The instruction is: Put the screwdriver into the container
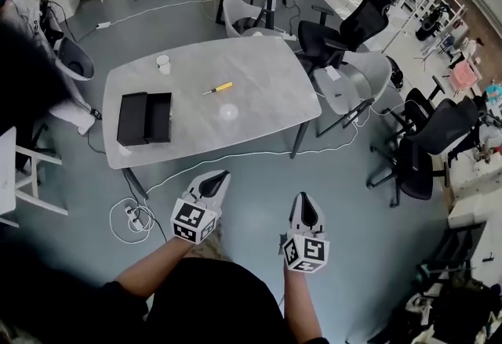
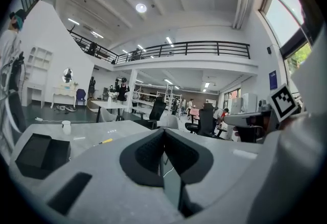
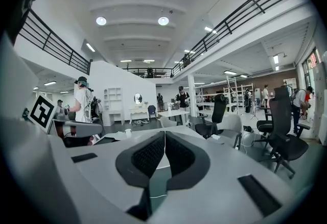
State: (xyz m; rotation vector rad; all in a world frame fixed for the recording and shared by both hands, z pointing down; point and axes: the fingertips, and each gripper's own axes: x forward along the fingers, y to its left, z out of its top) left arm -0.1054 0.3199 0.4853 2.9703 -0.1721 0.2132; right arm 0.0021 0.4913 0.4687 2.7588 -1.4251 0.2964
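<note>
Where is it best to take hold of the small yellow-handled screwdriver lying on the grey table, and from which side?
Probably at the yellow handle, its thicker end, coming from above with the jaws across its length. The screwdriver lies flat on the grey table, so a sideways approach would meet the tabletop, and its metal shaft looks thin.

Bare floor (image 1: pixel 259 174) runs up to the table (image 1: pixel 251 131); its top lies open between container (image 1: pixel 144 117) and screwdriver (image 1: pixel 218 88), a cup (image 1: pixel 163 63) stands behind, chairs (image 1: pixel 353 84) crowd the right side
</note>
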